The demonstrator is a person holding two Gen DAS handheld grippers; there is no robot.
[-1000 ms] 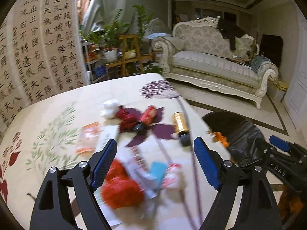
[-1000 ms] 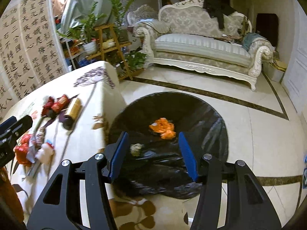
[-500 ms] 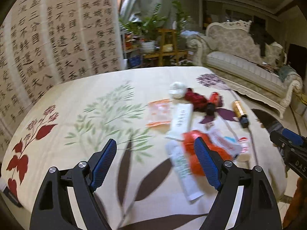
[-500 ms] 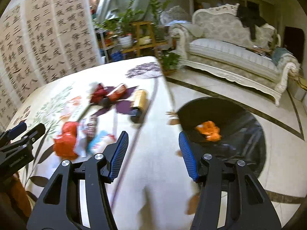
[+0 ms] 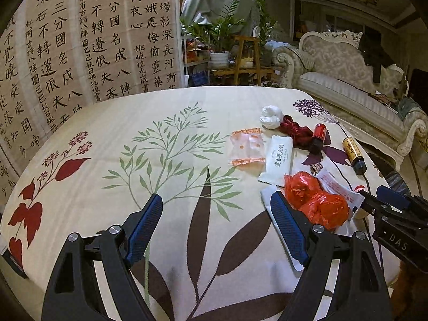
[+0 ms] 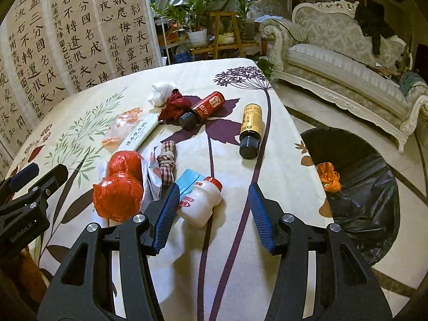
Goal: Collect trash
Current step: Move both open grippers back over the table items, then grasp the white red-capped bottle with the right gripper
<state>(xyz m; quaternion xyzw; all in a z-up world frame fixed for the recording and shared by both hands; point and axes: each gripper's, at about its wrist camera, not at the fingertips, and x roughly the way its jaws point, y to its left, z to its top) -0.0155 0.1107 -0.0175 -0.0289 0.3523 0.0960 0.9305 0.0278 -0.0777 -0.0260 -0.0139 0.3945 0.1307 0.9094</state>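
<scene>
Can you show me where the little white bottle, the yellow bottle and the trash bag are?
little white bottle (image 6: 199, 204), right wrist view, its white belly.
yellow bottle (image 6: 251, 121), right wrist view, its label.
trash bag (image 6: 366, 195), right wrist view, its black lining.

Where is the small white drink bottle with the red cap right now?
In the right wrist view the white drink bottle lies on its side on the tablecloth, just ahead of the open right tool, touching a blue packet.

Left claw (image 5: 216, 227) open, red bag (image 5: 315, 200) beside

Sofa (image 6: 345, 61), calligraphy screen (image 5: 80, 42), plants (image 5: 222, 32)
</scene>
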